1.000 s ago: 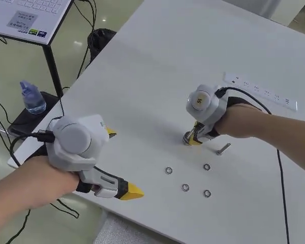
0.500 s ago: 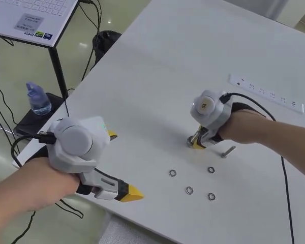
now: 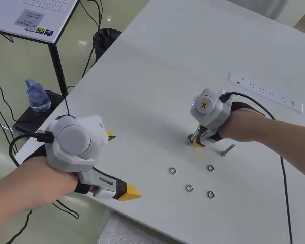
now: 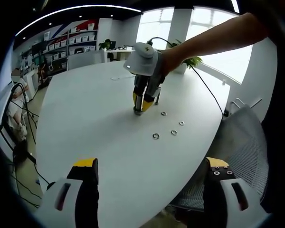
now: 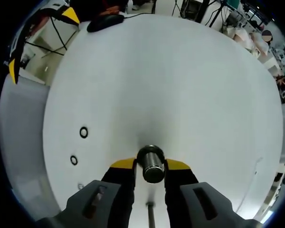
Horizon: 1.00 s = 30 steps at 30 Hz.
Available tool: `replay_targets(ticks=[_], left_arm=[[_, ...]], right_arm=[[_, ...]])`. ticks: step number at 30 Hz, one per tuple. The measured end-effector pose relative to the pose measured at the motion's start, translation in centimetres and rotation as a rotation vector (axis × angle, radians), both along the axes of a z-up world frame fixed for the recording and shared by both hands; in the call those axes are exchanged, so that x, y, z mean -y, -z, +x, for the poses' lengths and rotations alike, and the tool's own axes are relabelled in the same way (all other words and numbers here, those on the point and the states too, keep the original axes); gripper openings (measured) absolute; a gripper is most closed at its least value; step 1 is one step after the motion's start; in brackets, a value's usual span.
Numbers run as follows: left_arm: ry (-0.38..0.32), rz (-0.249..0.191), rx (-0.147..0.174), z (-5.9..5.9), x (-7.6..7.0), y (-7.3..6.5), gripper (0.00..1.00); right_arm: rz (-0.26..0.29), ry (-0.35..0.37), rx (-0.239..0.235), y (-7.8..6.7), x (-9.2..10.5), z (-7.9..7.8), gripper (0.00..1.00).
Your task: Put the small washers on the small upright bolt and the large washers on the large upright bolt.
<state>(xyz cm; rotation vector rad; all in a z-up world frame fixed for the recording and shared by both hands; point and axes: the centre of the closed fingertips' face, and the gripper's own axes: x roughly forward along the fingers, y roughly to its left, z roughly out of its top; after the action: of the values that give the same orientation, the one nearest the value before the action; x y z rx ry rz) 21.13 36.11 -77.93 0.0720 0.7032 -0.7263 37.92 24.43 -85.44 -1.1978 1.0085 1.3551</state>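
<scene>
My right gripper (image 3: 195,141) is shut on the large bolt (image 5: 152,165), which stands upright on the white table (image 3: 157,81); its yellow pads (image 5: 123,164) press both sides. A small bolt (image 3: 226,150) lies flat just right of it. Several washers (image 3: 188,188) are scattered on the table in front of the bolts; two washers (image 5: 83,132) show left of the jaws in the right gripper view. My left gripper (image 3: 121,168) is open at the near left table edge, with nothing between its fingertips (image 4: 87,165). From the left gripper view, the right gripper (image 4: 143,105) stands over the bolt.
A white power strip (image 3: 264,93) lies at the far right of the table. Left of the table stand a laptop (image 3: 30,15), a blue bottle (image 3: 36,95) and cables on the floor. A mesh chair (image 4: 247,137) stands by the table's edge.
The right gripper stays shut on the large bolt at the same spot. The left gripper has hardly moved. The head view has shifted slightly.
</scene>
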Motion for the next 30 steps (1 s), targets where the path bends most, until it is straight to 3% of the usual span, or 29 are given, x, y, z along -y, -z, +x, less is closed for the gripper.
replay_targets(ticks=[12,22,30], left_arm=[[-0.008,0.000,-0.004,-0.5,-0.4,0.0,0.90],[-0.004,0.001,0.005,-0.7,-0.4,-0.4,0.90],[0.007,-0.003,0.013,-1.0,-0.1,-0.9,0.90]], right_arm=[[0.005,0.003,-0.011,0.0,0.0,0.0,0.24],[0.021,0.030,-0.030,-0.2,-0.3,-0.2,0.37],[0.065,0.052,-0.043,-2.4,-0.8,-1.2,0.38]])
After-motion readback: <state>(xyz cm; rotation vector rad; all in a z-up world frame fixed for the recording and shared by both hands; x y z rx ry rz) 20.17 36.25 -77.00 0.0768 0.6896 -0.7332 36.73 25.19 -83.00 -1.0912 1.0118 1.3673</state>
